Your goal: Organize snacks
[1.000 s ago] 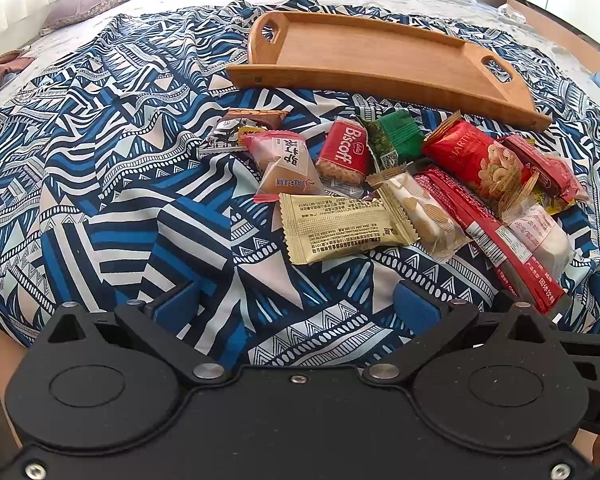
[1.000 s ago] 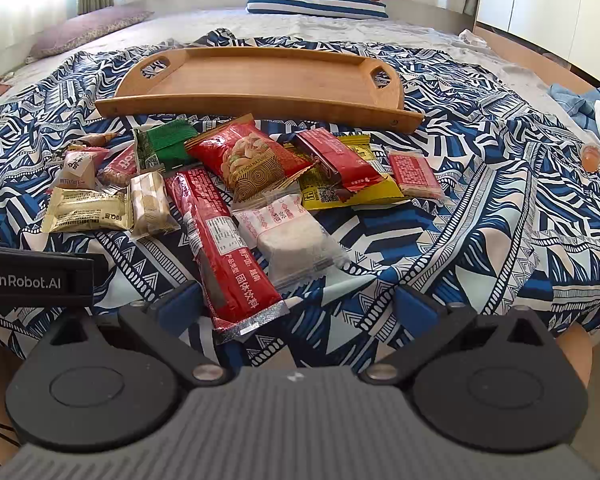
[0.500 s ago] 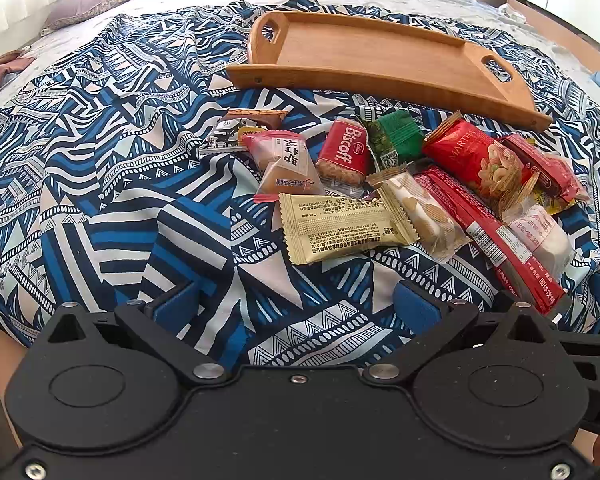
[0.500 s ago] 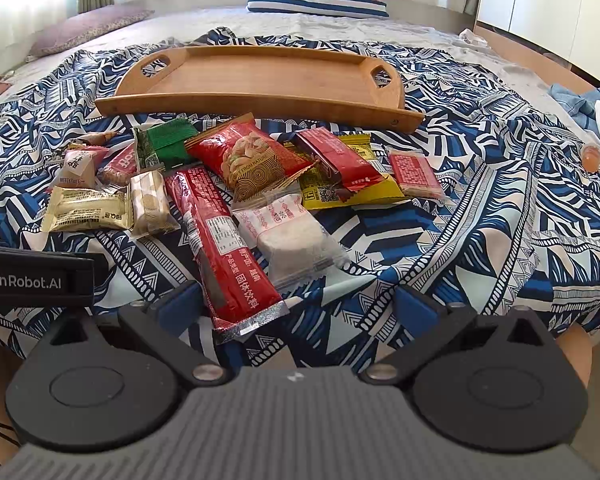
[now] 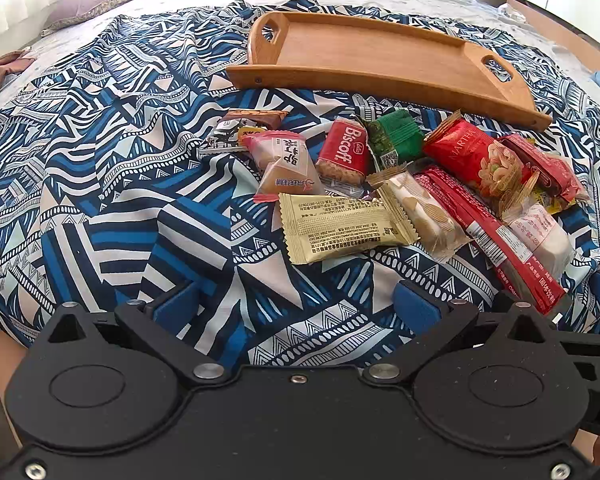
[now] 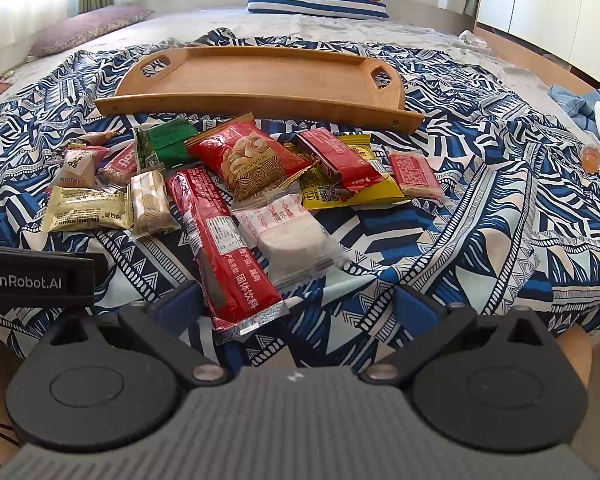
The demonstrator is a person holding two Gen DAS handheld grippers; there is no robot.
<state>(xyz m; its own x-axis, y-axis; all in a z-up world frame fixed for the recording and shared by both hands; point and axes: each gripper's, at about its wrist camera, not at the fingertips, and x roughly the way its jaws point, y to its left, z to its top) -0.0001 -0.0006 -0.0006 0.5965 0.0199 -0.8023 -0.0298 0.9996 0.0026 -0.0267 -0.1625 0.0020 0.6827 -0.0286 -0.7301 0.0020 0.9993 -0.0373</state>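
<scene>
Snacks (image 6: pixel 236 184) lie heaped on the bed just short of the empty wooden tray (image 6: pixel 260 80), the long red packet (image 6: pixel 224 240) pointing lengthwise between the right hand-held gripper's (image 6: pixel 296 304) spread jaws, while the left hand-held gripper (image 5: pixel 296 304), also open and empty, hovers nearest the gold packet (image 5: pixel 340 228).

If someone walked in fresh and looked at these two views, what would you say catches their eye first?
Probably the heap of bright snack packets, with the red Biscoff packet and the long red stick pack standing out against the blue patterned bedspread. Just beyond them lies an empty wooden tray with cut-out handles. Both the left gripper and right gripper sit near the bed's edge, jaws open, holding nothing.
</scene>
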